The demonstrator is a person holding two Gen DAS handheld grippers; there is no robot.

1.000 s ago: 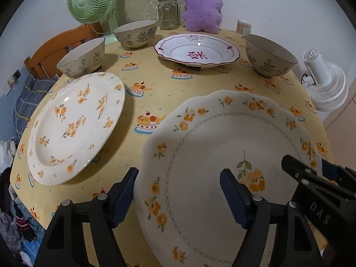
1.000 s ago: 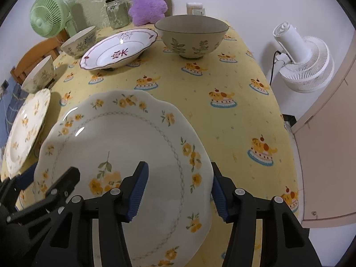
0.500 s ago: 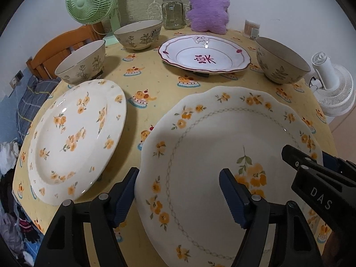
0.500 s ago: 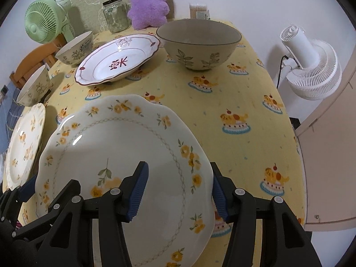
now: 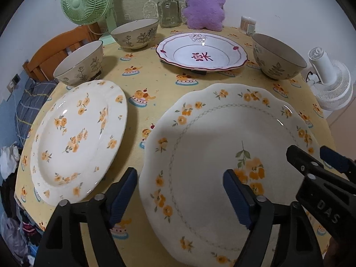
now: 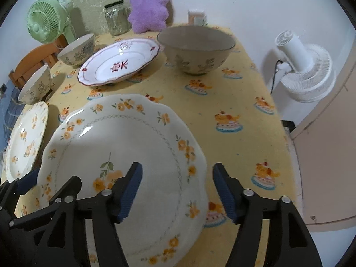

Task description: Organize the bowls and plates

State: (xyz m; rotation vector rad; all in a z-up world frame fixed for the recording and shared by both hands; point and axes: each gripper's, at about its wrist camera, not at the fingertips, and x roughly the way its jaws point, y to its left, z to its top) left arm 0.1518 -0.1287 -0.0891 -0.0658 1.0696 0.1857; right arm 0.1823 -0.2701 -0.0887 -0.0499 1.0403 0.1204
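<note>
Over the last second both views have crept forward over the scalloped plate (image 5: 213, 146) — left gripper (image 5: 180, 191) and right gripper (image 6: 178, 187) straddle opposite rims, jaws apart, nothing clamped; lifting looks imminent.

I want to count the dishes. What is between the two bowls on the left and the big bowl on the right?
The red-trimmed white plate sits between the two left bowls and the big bowl, clearest in the left wrist view.
</note>
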